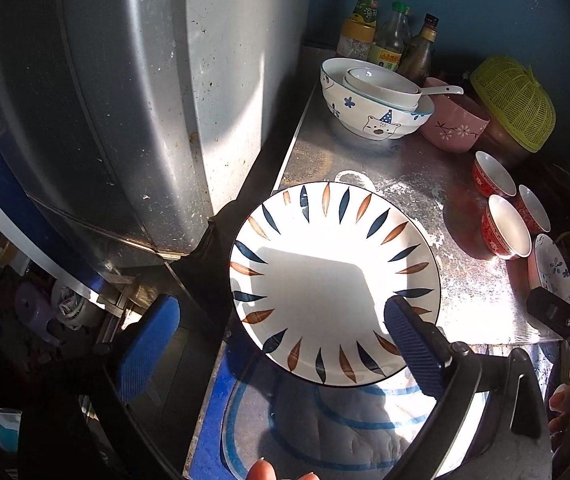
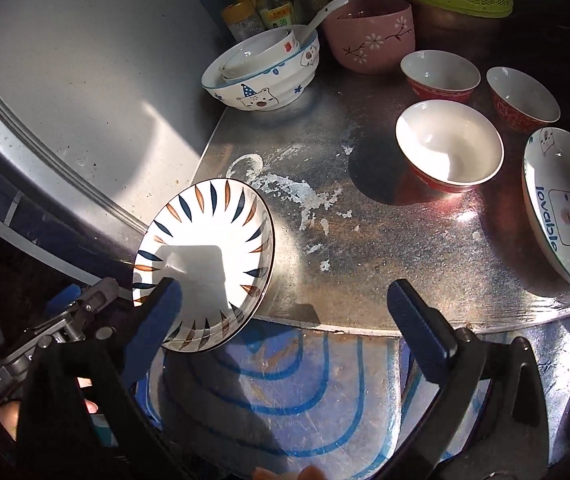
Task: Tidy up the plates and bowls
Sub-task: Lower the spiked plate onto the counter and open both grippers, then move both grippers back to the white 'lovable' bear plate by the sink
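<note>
resting flat on the worktop [image 2: 365,240], the leaf-patterned plate [image 1: 335,280] sits free; both grippers' fingers [image 1: 413,344] gape wide, holding nothing.

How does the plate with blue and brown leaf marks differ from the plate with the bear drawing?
The leaf plate carries blue and brown leaf strokes around its rim with a plain white centre; the bear plate has a bear drawing and the word "lovable". The leaf plate sits at the counter's near left edge and overhangs it; the bear plate lies at the far right, beside the red bowls. Both are white, round and empty.
</note>
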`<state>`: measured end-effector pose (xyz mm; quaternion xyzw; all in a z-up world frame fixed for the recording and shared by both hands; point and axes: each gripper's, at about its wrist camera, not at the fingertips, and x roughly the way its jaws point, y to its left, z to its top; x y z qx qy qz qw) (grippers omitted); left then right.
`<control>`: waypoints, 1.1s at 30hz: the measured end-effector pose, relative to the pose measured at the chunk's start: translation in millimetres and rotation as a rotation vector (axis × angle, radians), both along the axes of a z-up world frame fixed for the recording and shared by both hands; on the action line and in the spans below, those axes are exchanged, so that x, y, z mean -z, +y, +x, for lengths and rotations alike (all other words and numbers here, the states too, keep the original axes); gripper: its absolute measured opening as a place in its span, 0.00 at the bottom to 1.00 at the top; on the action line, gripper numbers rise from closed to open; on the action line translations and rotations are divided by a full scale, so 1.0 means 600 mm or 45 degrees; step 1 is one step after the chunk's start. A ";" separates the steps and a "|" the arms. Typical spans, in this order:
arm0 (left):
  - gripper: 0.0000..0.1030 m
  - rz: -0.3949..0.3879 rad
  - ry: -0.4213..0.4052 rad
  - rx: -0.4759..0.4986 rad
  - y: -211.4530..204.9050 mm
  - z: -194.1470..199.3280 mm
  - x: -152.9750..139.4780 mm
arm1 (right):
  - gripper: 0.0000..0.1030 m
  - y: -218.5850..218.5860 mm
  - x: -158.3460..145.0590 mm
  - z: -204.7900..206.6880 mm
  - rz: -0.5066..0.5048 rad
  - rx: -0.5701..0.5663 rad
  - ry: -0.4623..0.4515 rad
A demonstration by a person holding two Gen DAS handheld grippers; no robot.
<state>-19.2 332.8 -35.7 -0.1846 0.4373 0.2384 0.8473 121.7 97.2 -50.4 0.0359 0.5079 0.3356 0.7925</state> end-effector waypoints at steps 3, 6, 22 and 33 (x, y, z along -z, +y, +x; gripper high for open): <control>1.00 0.001 -0.019 0.023 -0.021 -0.002 -0.014 | 1.00 -0.027 -0.017 -0.013 0.007 0.024 -0.025; 1.00 0.007 -0.032 0.054 -0.044 0.001 -0.029 | 1.00 -0.052 -0.029 -0.023 0.008 0.046 -0.043; 1.00 0.032 -0.090 0.281 -0.192 0.043 -0.076 | 1.00 -0.226 -0.058 -0.053 0.025 0.257 -0.054; 1.00 0.038 -0.113 0.439 -0.285 0.080 -0.097 | 1.00 -0.319 -0.067 -0.060 0.044 0.398 -0.061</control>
